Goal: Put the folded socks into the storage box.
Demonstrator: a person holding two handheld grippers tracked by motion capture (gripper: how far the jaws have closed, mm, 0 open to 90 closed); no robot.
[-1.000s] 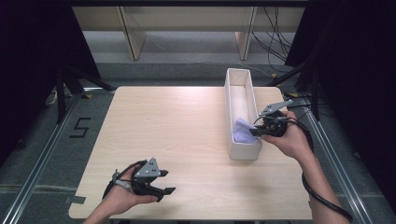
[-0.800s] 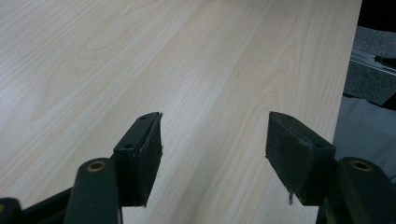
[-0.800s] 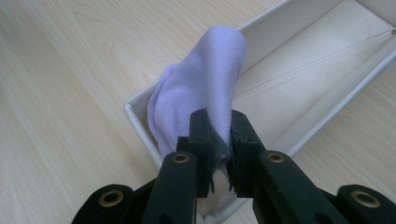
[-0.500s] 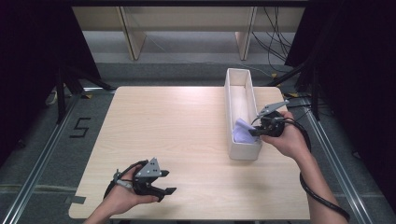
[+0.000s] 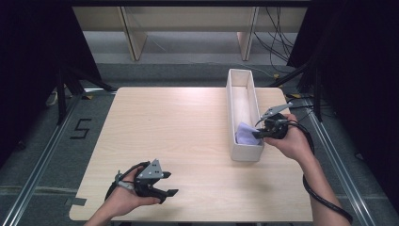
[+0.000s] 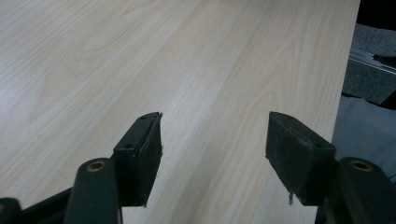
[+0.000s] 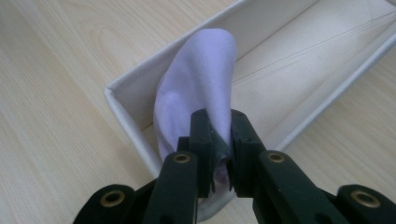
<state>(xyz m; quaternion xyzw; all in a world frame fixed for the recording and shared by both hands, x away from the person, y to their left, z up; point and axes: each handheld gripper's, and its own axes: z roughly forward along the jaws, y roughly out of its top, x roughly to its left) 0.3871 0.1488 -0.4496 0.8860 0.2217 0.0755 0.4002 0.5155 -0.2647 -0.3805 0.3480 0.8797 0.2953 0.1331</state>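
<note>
a pale lilac cloth (image 7: 201, 88) is pinched between the jaws of the right hand-held gripper (image 7: 219, 140), which are closed tight on a fold of it. in the right gripper view the cloth rises from the jaws as a soft rounded fold and hangs over the near end of a long white box (image 7: 299, 56), its lower part reaching down inside the box by the end wall. in the high view the cloth (image 5: 245, 133) shows as a small light patch inside the box (image 5: 234, 108), close to the box's near end and against its right wall.

the right hand-held gripper (image 5: 261, 134) sits just beside that right wall, with the person's right hand (image 5: 292, 141) wrapped round it and a black cable (image 5: 324, 197) trailing back along the forearm.

the box lies lengthwise on the right part of a light wooden table (image 5: 179, 132), its far end near the table's far edge.

well apart from the box, near the table's near left corner, the left hand-held gripper (image 5: 164, 186) is held low over the wood by the left hand (image 5: 127, 200). in the left gripper view its jaws stand wide apart with nothing between them, only bare table (image 6: 140, 60) beyond, and the table's edge to one side.

beyond the table, away from the box, the floor (image 5: 188, 70) carries metal rails and a "5" marking (image 5: 80, 128).
</note>
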